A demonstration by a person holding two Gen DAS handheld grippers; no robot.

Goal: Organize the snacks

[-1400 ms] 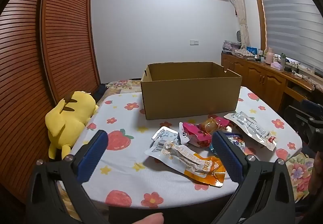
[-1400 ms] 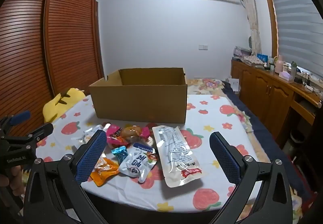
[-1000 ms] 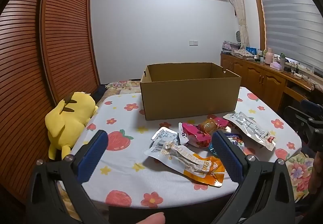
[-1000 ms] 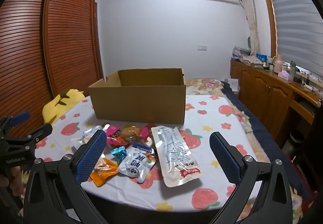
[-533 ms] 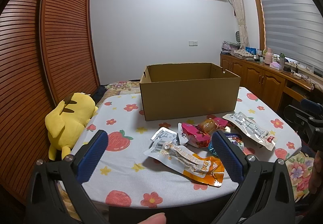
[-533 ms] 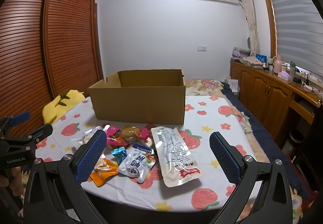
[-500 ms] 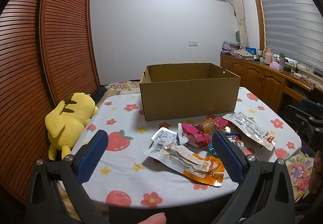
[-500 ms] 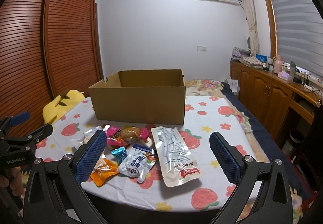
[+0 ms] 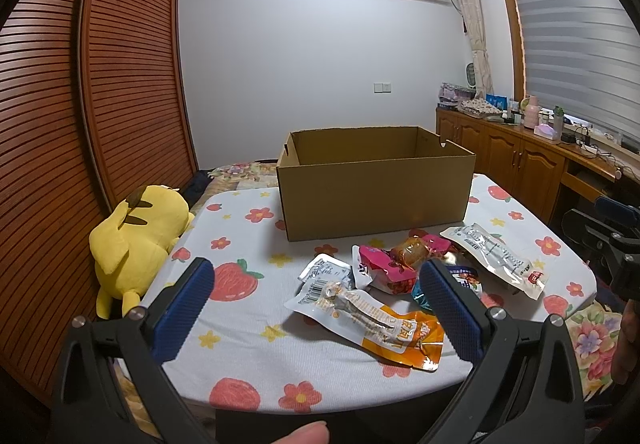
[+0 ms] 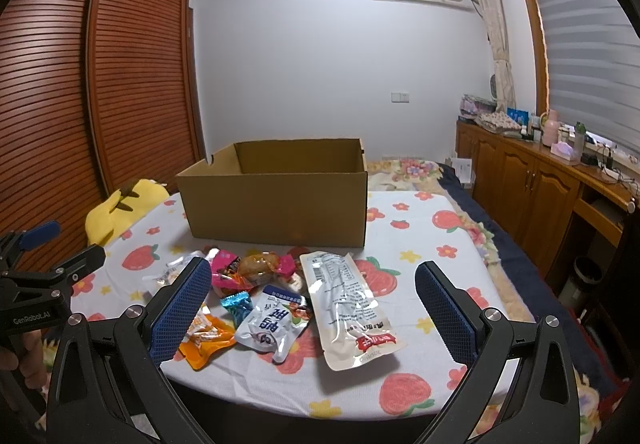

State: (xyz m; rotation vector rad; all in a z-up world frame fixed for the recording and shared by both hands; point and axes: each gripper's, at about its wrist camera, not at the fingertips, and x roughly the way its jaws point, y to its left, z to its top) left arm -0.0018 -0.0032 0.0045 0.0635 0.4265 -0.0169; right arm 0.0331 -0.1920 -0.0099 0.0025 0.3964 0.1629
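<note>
An open cardboard box point(image 9: 374, 184) point(image 10: 276, 204) stands at the back of the flower-print table point(image 9: 248, 344) point(image 10: 424, 244). In front of it lies a heap of snack packs: an orange-and-white pouch point(image 9: 372, 318), a pink pack point(image 9: 380, 270) point(image 10: 226, 268), a wrapped bun point(image 10: 260, 266), a white-and-blue pouch point(image 10: 272, 322), a teal candy point(image 10: 238, 304) and a long clear pouch point(image 10: 348, 308) point(image 9: 494, 258). My left gripper point(image 9: 318, 306) hangs open over the near edge, before the orange pouch. My right gripper point(image 10: 312, 304) is open too, above the heap, holding nothing.
A yellow plush toy point(image 9: 138, 232) lies at the table's left edge by a slatted wooden wardrobe point(image 9: 80, 124). Wooden cabinets point(image 10: 532, 196) with clutter on top line the right wall. A bed with dark bedding point(image 10: 460, 184) is behind the table.
Both views have drifted only slightly; the snacks and the box lie as before, and both grippers stay open.
</note>
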